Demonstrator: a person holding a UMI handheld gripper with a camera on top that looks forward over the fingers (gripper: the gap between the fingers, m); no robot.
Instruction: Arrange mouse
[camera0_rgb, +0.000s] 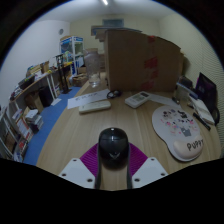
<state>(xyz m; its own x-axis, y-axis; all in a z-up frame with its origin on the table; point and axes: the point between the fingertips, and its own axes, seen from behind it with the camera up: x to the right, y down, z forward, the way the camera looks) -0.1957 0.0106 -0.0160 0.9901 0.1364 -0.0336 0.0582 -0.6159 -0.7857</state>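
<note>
Gripper (113, 172), lower centre of frame, fingers spread wide about a black computer mouse (113, 143) resting on the wooden desk (70, 135). Mouse pad (181, 130) at right. Mouse likely light, rigid, smooth-shelled; best grasped across its flanks.

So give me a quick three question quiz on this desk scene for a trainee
1. True or false: the black rounded computer mouse sits between the fingers of the claw.
2. Which side of the mouse is the white printed mouse pad on? A) left B) right
3. Fill in: the mouse rests on the light wooden ____.

Key: 1 true; 2 B; 3 table.
</note>
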